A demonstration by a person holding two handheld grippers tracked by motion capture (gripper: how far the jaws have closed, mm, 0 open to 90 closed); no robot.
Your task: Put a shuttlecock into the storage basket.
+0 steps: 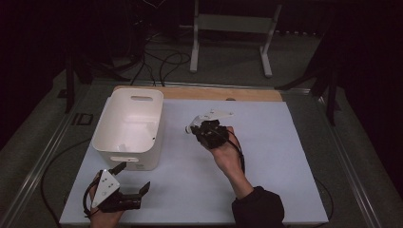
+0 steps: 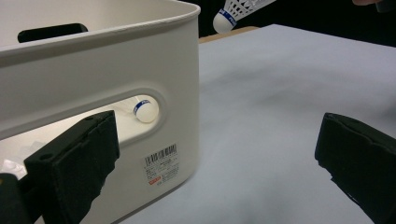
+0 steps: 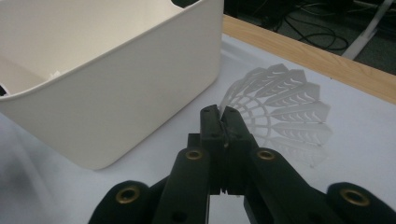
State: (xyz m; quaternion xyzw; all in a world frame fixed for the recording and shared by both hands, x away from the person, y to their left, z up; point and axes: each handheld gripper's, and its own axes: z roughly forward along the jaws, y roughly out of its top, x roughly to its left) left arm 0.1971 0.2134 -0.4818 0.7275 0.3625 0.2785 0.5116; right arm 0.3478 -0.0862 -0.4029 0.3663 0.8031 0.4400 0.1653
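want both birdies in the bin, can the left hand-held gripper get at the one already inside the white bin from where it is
Probably not directly. The left hand-held gripper sits low outside the white bin, whose wall stands between it and the shuttlecock inside; it would need to lift over the rim.

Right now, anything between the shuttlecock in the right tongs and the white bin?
Nothing visible. The right tongs grip the shuttlecock by its skirt, just right of the bin. Only bare table lies between; the bin's near wall must be cleared. The left tongs sit open by the bin's front.

White stand (image 1: pixel 231 29), black cables (image 1: pixel 161 61) on floor, dark bg
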